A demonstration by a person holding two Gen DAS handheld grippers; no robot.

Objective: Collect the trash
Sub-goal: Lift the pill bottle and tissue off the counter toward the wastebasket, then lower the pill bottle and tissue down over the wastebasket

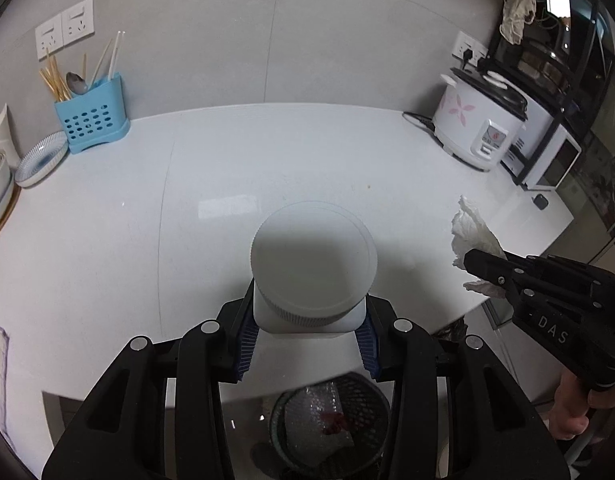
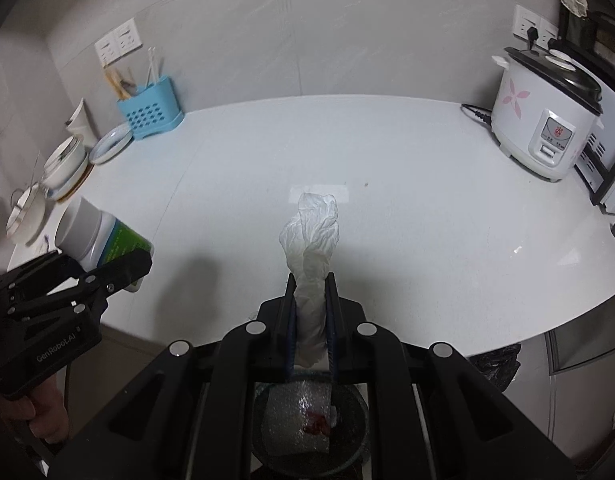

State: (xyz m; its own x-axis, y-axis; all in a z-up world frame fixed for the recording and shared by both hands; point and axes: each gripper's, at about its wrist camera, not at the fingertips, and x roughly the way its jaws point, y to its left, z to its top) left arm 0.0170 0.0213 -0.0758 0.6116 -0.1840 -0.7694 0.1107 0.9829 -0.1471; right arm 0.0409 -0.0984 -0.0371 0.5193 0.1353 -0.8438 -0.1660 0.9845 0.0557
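My left gripper (image 1: 307, 340) is shut on a white plastic bottle (image 1: 312, 268) with a wide ribbed cap; its blue pads press both sides. From the right wrist view the same bottle (image 2: 99, 236) shows a green label, held by the left gripper (image 2: 119, 268). My right gripper (image 2: 312, 320) is shut on a crumpled white tissue (image 2: 313, 240) that sticks up between the jaws. That tissue (image 1: 473, 232) and the right gripper (image 1: 483, 268) appear at the right of the left wrist view. Below both grippers stands a black mesh bin (image 1: 331, 428) (image 2: 307, 420) holding bubble wrap and a red scrap.
The white counter (image 1: 187, 200) carries a blue utensil holder (image 1: 92, 118), stacked dishes (image 1: 39, 160) at the left, and a rice cooker (image 1: 477, 120) beside a microwave (image 1: 547, 156) at the right. A black bag (image 2: 495, 364) hangs under the counter's edge.
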